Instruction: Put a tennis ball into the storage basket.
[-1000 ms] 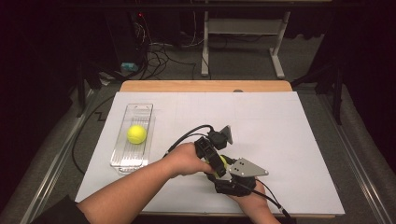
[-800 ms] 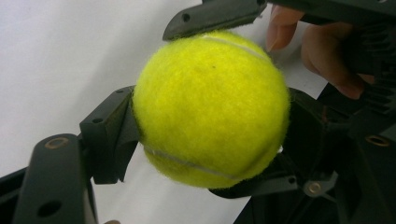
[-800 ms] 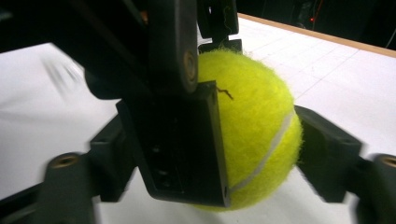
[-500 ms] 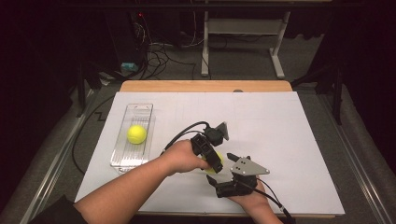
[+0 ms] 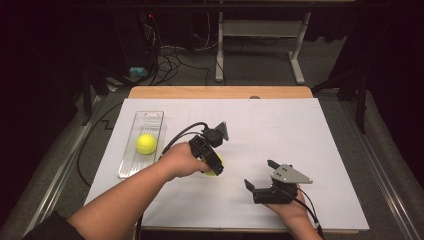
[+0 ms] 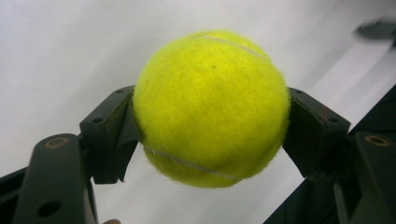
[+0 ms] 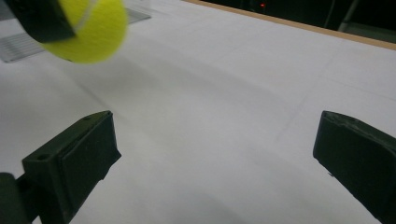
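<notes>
A yellow tennis ball [image 6: 212, 107] is clamped between the pads [image 6: 112, 135] of my left gripper [image 5: 216, 167], which is shut on it just above the white table sheet, near the middle. In the high view only a sliver of this ball [image 5: 213, 171] peeks out under the hand. My right gripper [image 5: 260, 174] is apart from it at the lower right, jaws just opened wide with nothing between them [image 7: 215, 149]. In the right gripper view the held ball [image 7: 91, 28] hangs at the upper left. A second tennis ball [image 5: 146, 144] lies in a clear tray [image 5: 150, 119].
The clear tray sits lengthwise at the left of the white sheet [image 5: 300, 130]. Beyond the sheet runs the wooden table edge [image 5: 220, 92]. Cables and desk legs stand on the floor behind. Both forearms enter from the bottom edge.
The two grippers were together at the table's middle. The right one has opened and pulled away to the right; the left has carried the ball slightly left.
</notes>
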Demonstrator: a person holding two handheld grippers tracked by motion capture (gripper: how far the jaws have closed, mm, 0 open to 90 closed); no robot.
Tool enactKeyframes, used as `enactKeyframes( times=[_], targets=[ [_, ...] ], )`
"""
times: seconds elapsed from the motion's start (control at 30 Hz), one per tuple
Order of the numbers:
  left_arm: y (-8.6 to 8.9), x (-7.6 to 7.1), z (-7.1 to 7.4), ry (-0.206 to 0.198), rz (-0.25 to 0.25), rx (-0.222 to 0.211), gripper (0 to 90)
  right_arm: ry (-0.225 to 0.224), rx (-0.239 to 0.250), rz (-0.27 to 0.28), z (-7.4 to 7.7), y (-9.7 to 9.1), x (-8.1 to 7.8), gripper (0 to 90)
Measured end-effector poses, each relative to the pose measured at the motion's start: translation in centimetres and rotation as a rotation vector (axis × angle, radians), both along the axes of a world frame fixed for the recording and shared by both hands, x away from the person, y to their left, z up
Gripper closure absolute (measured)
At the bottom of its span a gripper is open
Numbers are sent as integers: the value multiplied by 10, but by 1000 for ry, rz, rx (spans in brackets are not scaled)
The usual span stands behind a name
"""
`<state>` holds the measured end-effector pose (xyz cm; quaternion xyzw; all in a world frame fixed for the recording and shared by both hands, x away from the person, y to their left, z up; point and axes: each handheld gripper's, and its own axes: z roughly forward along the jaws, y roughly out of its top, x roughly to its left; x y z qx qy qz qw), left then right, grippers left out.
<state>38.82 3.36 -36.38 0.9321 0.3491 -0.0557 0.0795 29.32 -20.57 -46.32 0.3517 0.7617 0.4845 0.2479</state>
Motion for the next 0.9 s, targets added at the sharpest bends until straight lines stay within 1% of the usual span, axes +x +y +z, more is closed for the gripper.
enactKeyframes(
  times=[0.07, 0.27, 0.33, 0.47, 0.6, 0.77, 0.9],
  targets=[
    [9, 3, 2, -7, 19, 9, 266, -1, 1, -27, -1, -10, 2, 0],
    [38, 11, 8, -19, 87, 8, 266, 6, 13, -92, 0, -37, 3, 0],
    [49, 13, 10, -27, 110, 13, 266, 2, 14, -114, 0, -47, 2, 0],
    [66, 15, 15, -35, 135, 24, 266, -1, 15, -153, 1, -66, -1, 0],
    [84, 16, 21, -43, 165, 24, 266, -6, 18, -182, 1, -82, -6, 0],
    [107, 16, 28, -53, 206, 29, 266, -12, 23, -209, 2, -96, -12, 0],
    [127, 16, 32, -62, 241, 38, 266, -12, 31, -225, 2, -102, -15, 0]
  ],
)
